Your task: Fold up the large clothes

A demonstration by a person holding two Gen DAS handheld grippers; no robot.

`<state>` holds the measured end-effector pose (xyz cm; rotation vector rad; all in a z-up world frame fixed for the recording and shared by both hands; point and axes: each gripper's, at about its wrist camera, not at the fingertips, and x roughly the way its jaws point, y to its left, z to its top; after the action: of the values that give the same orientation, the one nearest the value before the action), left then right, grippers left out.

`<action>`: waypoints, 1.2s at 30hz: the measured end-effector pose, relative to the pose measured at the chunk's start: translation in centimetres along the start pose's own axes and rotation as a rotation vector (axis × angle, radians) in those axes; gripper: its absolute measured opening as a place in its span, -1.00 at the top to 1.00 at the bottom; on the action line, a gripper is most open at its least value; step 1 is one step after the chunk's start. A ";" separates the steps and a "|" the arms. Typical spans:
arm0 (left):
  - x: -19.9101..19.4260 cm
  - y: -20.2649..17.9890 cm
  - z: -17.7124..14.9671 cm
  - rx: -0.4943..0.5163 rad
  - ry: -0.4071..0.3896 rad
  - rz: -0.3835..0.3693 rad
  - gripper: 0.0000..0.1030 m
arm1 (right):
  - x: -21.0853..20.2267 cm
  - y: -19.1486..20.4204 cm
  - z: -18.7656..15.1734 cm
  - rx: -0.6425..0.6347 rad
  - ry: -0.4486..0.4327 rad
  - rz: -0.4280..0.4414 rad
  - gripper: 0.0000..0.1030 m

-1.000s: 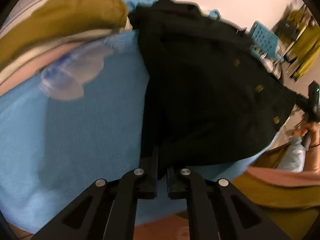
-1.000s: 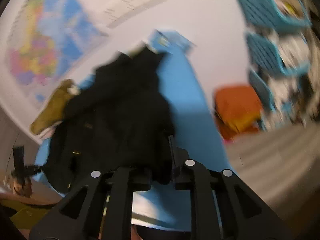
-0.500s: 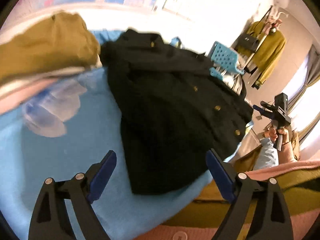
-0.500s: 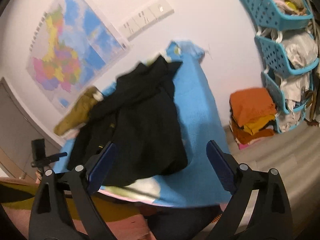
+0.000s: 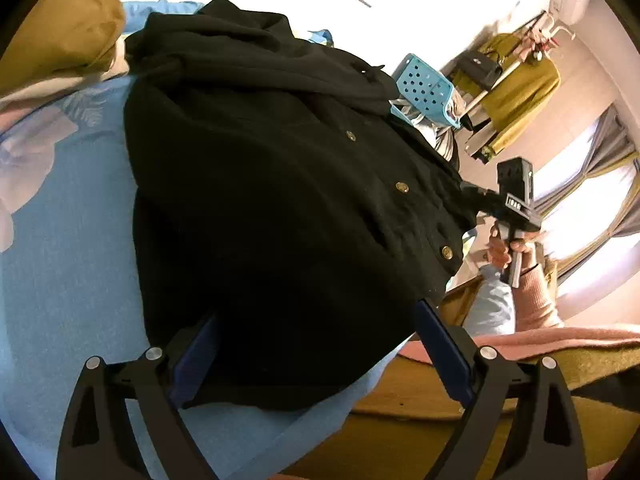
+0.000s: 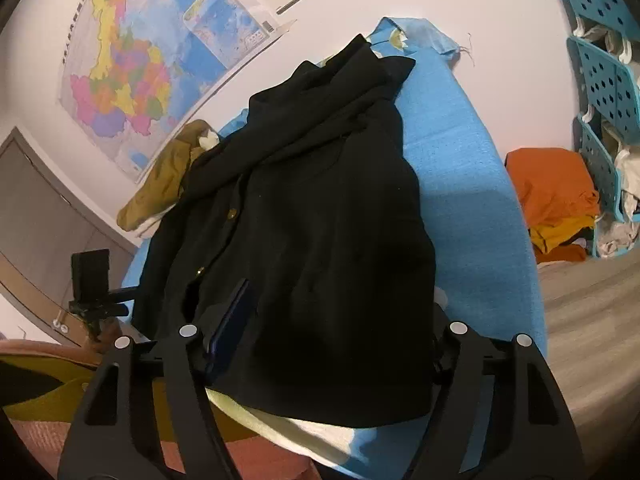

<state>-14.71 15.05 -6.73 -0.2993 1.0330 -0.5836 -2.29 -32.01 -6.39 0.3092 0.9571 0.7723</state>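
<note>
A black coat with gold buttons lies spread on the blue bedcover, hem toward me. My left gripper is open, its blue pads standing wide over the left part of the hem without pressing it. In the right wrist view the same coat fills the middle. My right gripper has its jaws closing around the hem's right part. The cloth lies between them, the pads apart from it, and its right finger is partly hidden behind the coat's edge. The hand with the right gripper shows beyond the coat's right edge.
An olive garment is heaped at the bed's far left. Teal baskets with laundry stand by the wall, with a folded orange pile on the floor beside them. A clothes rack stands further off. A wall map hangs behind the bed.
Both grippers were shut on the coat's hem a second ago. They let it go, opened wide and pulled back. Now both have dropped toward the hem again, the right one narrowing.
</note>
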 end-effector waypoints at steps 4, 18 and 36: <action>-0.2 0.4 0.3 -0.017 -0.018 0.048 -0.23 | -0.3 -0.6 -0.3 0.059 -0.018 0.044 0.43; -3.1 1.7 0.6 -0.090 -0.050 0.096 -0.72 | 0.4 0.8 -1.1 0.051 -0.002 0.057 -0.06; -5.9 0.3 3.9 -0.148 -0.214 -0.087 0.85 | -2.0 3.9 3.3 0.068 -0.185 0.167 0.88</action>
<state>-13.46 18.58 -0.75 -0.5275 0.8602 -0.5410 -2.05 -30.41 -1.10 0.5159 0.7910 0.8488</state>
